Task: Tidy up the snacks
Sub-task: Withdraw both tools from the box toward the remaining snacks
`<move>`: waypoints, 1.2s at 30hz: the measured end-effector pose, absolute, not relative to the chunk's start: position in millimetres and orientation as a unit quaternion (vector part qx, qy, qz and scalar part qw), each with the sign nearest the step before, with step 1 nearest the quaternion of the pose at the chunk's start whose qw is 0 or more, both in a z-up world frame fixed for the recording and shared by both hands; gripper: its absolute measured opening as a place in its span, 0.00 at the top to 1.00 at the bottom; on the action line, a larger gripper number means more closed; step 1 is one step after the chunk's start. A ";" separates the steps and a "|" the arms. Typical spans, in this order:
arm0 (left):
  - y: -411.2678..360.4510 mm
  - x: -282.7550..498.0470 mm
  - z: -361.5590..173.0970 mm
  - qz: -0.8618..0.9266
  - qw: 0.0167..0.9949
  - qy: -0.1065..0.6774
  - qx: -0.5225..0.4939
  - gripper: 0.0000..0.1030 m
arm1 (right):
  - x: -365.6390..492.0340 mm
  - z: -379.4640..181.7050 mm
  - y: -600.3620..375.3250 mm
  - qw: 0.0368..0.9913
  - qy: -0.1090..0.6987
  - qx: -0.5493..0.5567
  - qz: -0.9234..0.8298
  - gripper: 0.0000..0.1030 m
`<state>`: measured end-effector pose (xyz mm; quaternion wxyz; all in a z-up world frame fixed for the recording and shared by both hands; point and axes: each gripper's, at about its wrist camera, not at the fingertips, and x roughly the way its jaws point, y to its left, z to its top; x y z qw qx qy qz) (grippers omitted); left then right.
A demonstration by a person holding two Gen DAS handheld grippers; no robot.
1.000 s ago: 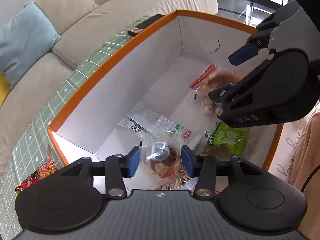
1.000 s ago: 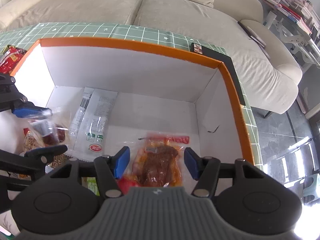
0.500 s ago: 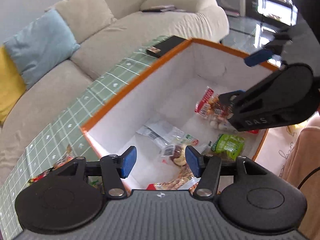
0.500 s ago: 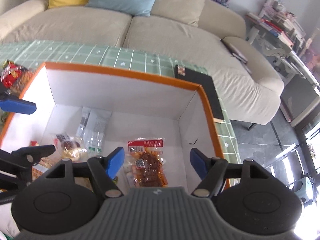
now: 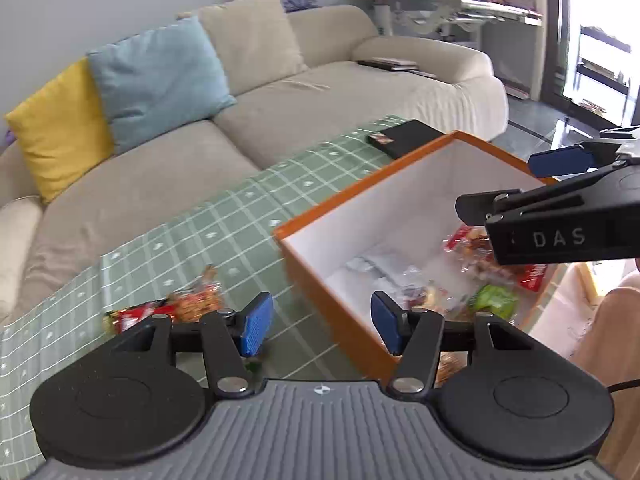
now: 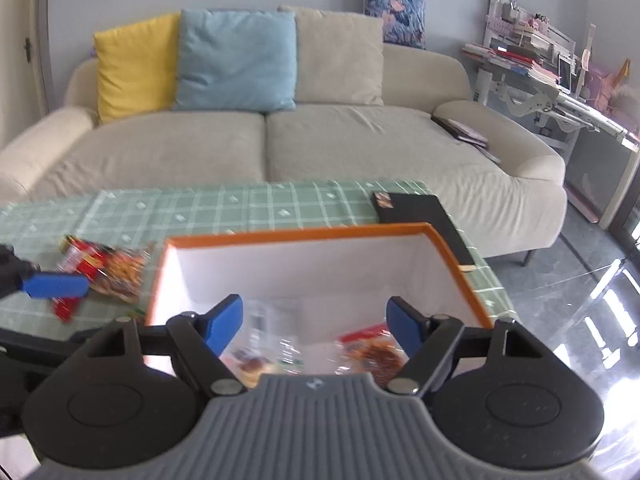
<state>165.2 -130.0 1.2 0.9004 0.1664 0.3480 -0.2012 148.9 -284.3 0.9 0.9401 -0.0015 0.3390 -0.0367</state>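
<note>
Left tool (image 5: 322, 328) wide, nothing between pads, above near corner of orange box (image 5: 320, 296); right tool (image 6: 314, 330) just opened wider, empty, over box interior. Snack packets (image 5: 472, 276) lying loose inside box; red snack packet (image 5: 168, 310) outside on green-checked desk (image 5: 192, 240), left of box

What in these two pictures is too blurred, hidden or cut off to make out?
- Snack packets in the orange box, right wrist view: motion-blurred, and the gripper body covers the box's near part.
- Red snack packet on the tablecloth, left wrist view: blurred, print unreadable.
- Right gripper, left wrist view: cut off by the right edge.
</note>
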 end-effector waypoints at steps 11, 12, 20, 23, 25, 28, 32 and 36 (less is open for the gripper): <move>-50.1 159.4 -7.9 -0.134 0.917 0.353 0.128 0.35 | 149.8 0.6 -206.8 0.944 0.329 0.014 0.020 0.24; -42.5 159.2 -9.7 -0.129 0.918 0.355 0.122 0.35 | 150.5 -0.8 -200.9 0.943 0.331 0.016 0.023 0.24; 14.5 160.3 -23.6 -0.098 0.921 0.369 0.076 0.35 | 160.6 -16.6 -150.3 0.931 0.360 0.010 0.054 0.21; 28.6 163.2 -30.3 -0.089 0.920 0.375 0.069 0.35 | 165.7 -23.6 -132.4 0.927 0.370 0.000 0.067 0.21; 37.6 166.0 -34.8 -0.085 0.920 0.377 0.064 0.34 | 169.6 -28.6 -121.5 0.924 0.374 -0.010 0.073 0.20; 49.7 170.5 -40.3 -0.082 0.921 0.378 0.051 0.34 | 176.9 -34.7 -109.4 0.922 0.379 -0.018 0.080 0.20; 63.9 180.2 -48.4 -0.083 0.921 0.379 0.039 0.34 | 189.1 -44.2 -97.0 0.919 0.383 -0.026 0.088 0.21; 71.5 192.8 -59.4 -0.086 0.919 0.382 0.045 0.34 | 207.4 -55.0 -89.8 0.916 0.391 -0.026 0.084 0.21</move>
